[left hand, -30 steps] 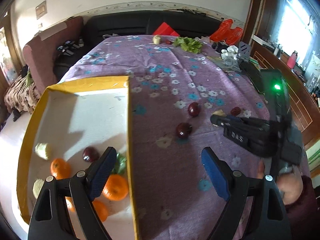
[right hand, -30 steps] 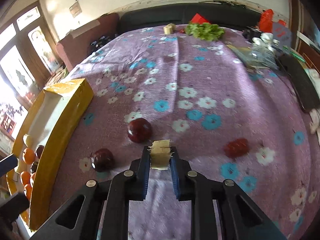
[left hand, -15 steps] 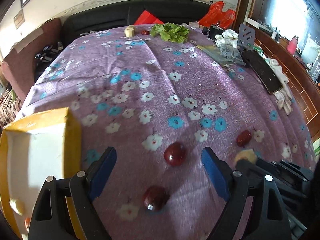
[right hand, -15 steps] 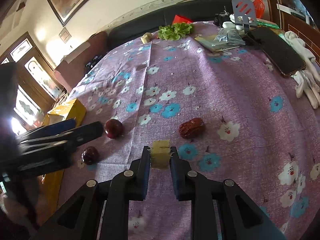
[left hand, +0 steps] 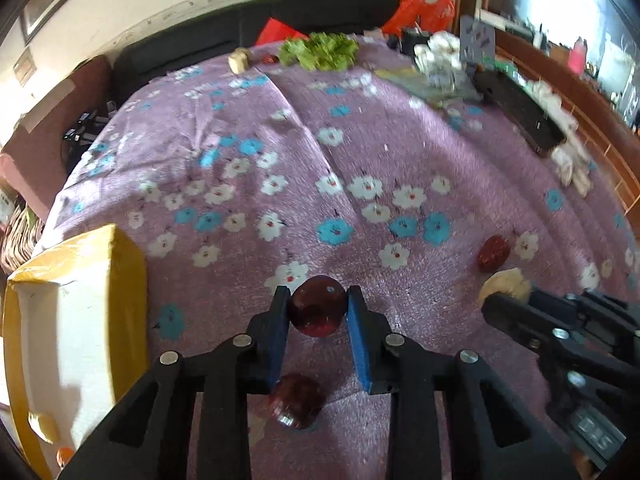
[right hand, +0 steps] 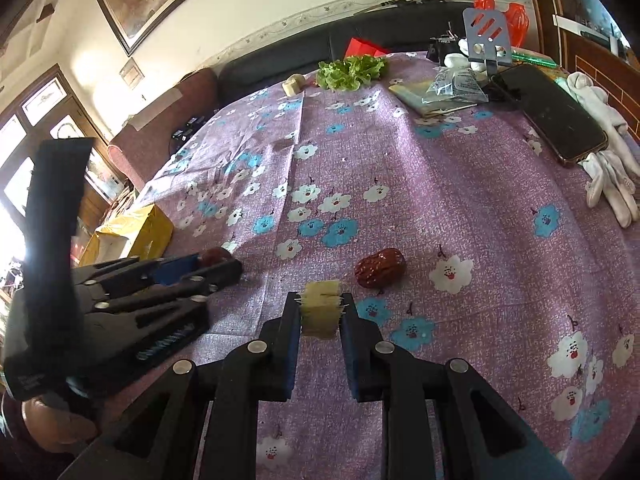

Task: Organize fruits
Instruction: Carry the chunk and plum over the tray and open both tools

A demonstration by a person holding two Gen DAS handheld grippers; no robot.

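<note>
My left gripper [left hand: 318,308] is shut on a dark red round fruit [left hand: 317,312] just above the purple flowered cloth. A second dark red fruit [left hand: 296,406] lies on the cloth under the fingers. My right gripper [right hand: 320,308] is shut on a pale yellow fruit chunk [right hand: 320,312]; it also shows in the left wrist view [left hand: 506,282]. A wrinkled red date [right hand: 379,267] lies just beyond it, seen also in the left wrist view [left hand: 494,253]. The yellow box [left hand: 68,320] stands at the left, with fruit inside.
At the far end lie green lettuce [right hand: 352,70], a pale chunk [right hand: 294,84], a plastic bag [right hand: 456,86] and a slotted spatula [right hand: 486,40]. A black phone [right hand: 550,114] and white gloves [right hand: 604,148] lie at the right edge. A sofa stands behind.
My left gripper swung from over the box to the cloth and closed on the dark red fruit. My right gripper kept the yellow chunk and drifted right, toward the date.
</note>
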